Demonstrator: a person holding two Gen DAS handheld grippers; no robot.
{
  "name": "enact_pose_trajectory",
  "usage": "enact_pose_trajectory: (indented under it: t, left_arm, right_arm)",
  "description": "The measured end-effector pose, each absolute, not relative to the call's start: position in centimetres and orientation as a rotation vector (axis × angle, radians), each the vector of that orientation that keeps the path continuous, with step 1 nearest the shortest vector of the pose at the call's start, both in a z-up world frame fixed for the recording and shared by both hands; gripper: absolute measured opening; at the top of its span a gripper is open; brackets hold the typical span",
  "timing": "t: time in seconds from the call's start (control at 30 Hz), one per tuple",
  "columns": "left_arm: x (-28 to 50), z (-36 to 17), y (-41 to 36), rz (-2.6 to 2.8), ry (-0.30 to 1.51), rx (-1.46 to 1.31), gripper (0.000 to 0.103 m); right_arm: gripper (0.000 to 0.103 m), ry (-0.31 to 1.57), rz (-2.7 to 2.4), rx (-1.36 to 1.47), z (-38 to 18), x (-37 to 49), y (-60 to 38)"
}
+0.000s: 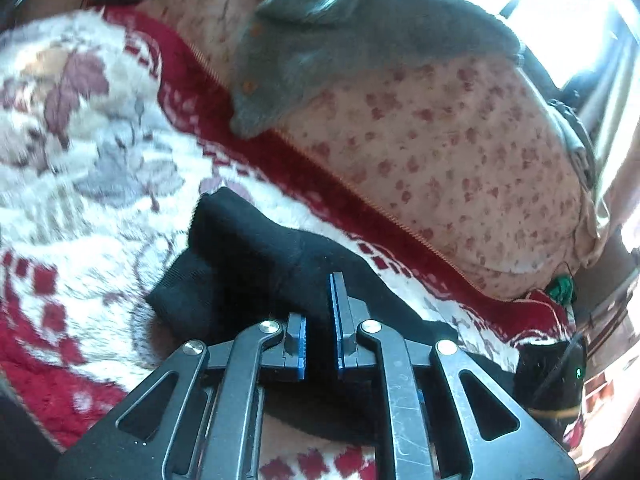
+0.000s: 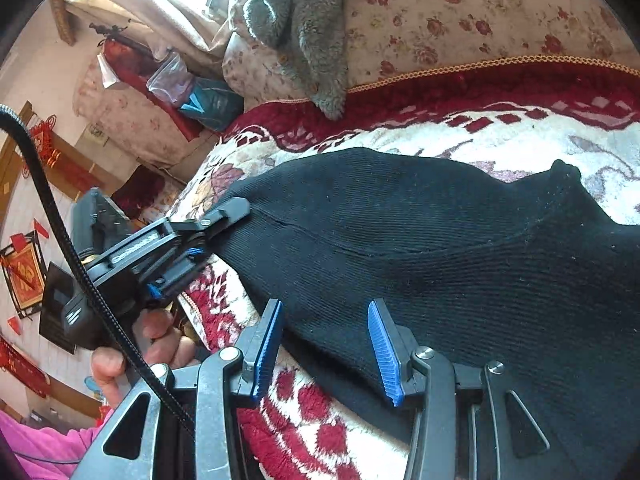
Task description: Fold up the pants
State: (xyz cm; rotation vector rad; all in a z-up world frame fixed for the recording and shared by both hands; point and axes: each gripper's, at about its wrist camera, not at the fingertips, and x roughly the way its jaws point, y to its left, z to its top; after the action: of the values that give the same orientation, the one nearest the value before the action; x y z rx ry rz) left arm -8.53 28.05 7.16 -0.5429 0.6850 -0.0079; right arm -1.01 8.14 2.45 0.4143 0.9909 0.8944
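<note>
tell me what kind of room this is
Most likely a bedroom at home: black pants lie on a red and white plush blanket, with floral bedding piled behind and red hangings on the wall.

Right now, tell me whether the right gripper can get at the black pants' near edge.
Probably yes: the right gripper is open, its fingers straddling the edge of the black pants, with nothing between them.

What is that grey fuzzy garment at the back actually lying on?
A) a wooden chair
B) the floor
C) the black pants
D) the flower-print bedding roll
D: the grey garment drapes over the pale flower-print bedding roll, its tip reaching the red blanket, well apart from the black pants.
</note>
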Motion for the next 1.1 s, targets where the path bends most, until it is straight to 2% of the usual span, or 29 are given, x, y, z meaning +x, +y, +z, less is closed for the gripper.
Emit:
enact_pose_trajectory:
  t: [0.1,0.27,0.4,0.43,0.53,0.8,1.03,1.1]
  left_arm:
    - [-8.9,6.1,28.6,0.017,0.711,-0.499,0.009]
    - [-8.2,1.1,30.9,0.084,0.856,-0.600,0.009]
    - [-8.9,2.1,30.6,0.088,0.849,-0.570,0.010]
    - [-9.1,2.4,30.4,0.096,0.848,-0.562,0.014]
    - [-10.2,3.6,30.3,0.127,0.824,-0.534,0.016]
    - [-12.0,7.3,28.5,0.132,0.704,-0.405,0.016]
    - [-9.9,6.5,24.1,0.011,0.778,-0.368,0.016]
    - [-9.1,6.3,22.4,-0.050,0.803,-0.366,0.022]
  right_arm:
    - [0.045,0.987,0.913,0.423,2.8,-1.6,8.1]
    - [0.047,1.040,0.909,0.412,1.9,-1.6,9.1]
    - [0.047,1.047,0.923,0.378,2.0,-2.0,9.6]
    - [0.047,1.054,0.925,0.387,2.2,-1.9,9.3]
    - [0.047,1.023,0.894,0.412,2.9,-1.9,7.8]
    - [0.047,0.998,0.747,0.336,2.3,-2.6,4.1]
    - [0.047,0.945,0.737,0.399,3.4,-3.9,1.5]
    - [0.048,0.932,0.695,0.410,3.8,-4.1,-0.2]
